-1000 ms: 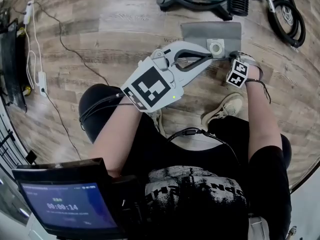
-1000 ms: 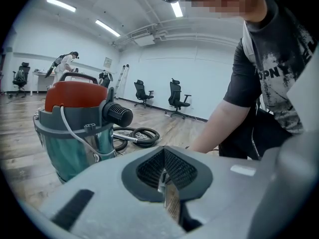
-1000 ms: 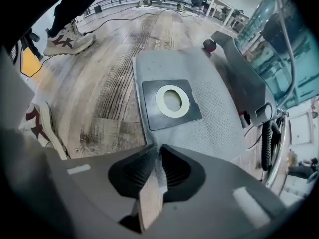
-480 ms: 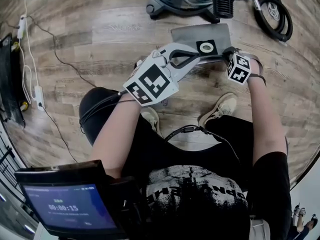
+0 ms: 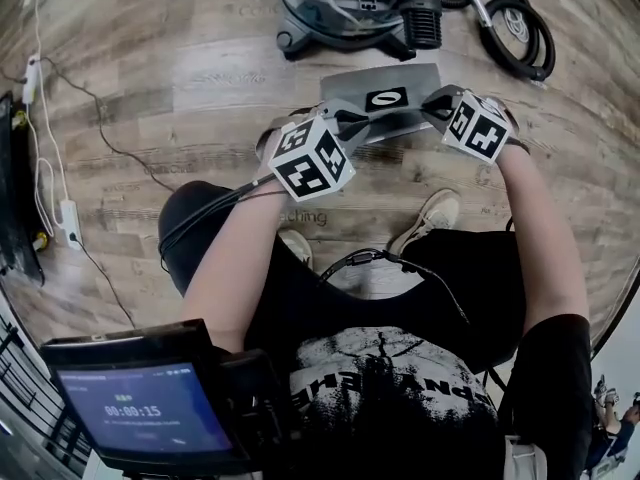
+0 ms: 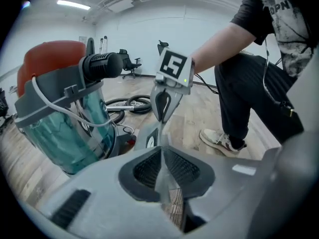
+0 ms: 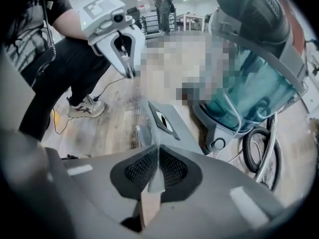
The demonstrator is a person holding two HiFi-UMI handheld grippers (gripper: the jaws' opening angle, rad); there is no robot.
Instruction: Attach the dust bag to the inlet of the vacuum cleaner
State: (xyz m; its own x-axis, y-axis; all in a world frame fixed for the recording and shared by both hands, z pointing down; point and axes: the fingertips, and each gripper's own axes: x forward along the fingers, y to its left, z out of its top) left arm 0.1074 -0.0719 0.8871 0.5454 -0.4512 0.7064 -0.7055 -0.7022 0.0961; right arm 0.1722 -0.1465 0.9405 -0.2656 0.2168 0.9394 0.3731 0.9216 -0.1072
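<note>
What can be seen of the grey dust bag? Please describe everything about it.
The dust bag is a flat grey rectangle, seemingly of paper or fleece, with a black collar around a white-ringed hole. It hangs nearly level, apparently off the wooden floor, in front of the vacuum cleaner. The left gripper and the right gripper pinch opposite edges, jaws shut on it.

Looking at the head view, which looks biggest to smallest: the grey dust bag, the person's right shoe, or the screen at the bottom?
1. screen: looks largest, though it sits nearest the camera, so its true rank is unsure.
2. dust bag.
3. right shoe: smallest.
</note>
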